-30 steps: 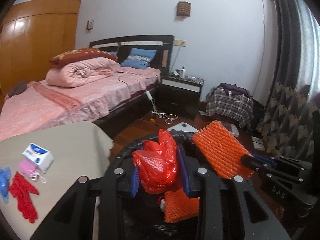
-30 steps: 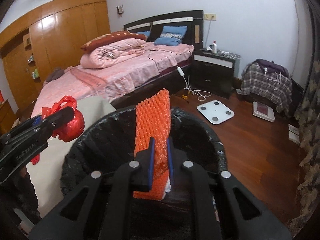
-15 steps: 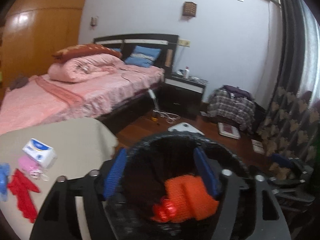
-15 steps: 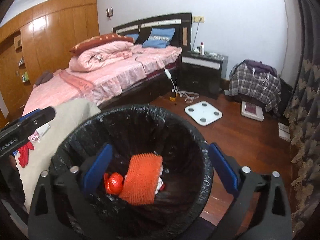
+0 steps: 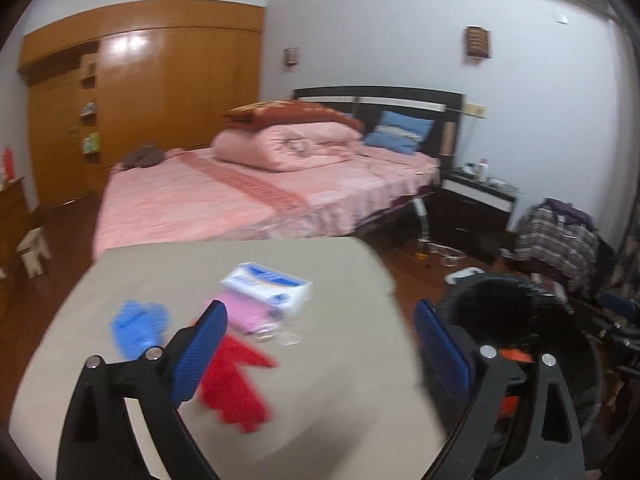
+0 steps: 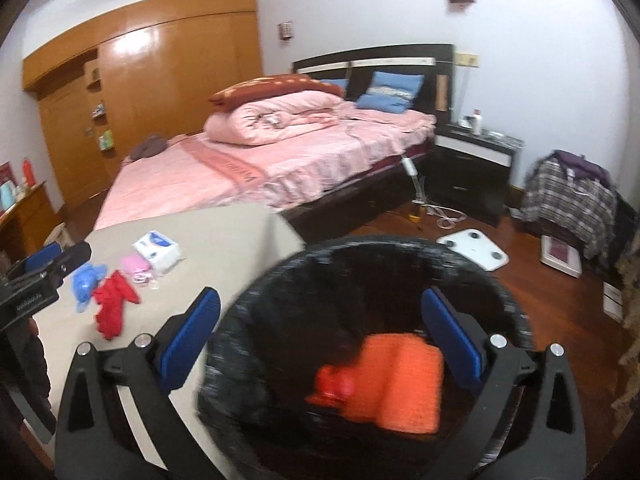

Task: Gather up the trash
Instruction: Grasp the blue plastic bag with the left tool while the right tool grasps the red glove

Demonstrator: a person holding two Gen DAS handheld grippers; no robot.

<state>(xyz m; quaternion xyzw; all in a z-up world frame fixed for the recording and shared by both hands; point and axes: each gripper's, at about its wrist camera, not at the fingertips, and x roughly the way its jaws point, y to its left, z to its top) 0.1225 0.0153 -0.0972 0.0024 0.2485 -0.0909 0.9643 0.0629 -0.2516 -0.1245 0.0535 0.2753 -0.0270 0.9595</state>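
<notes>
Nearby: bin (image 6: 400,252) beside table (image 5: 320,400); red glove (image 5: 236,384), tissue pack (image 5: 268,284) atop.

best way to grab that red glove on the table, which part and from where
Probably the palm area of the red glove, coming from above with the open left tongs. It lies flat and limp on the table, so there's no raised edge; pinching the bunched middle beats the thin fingers. The blue glove lies close beside it.

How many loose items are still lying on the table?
4, bunched together: blue glove at the left, red glove beside it, pink item, and tissue pack farthest back. Smaller bits may be hidden.
</notes>
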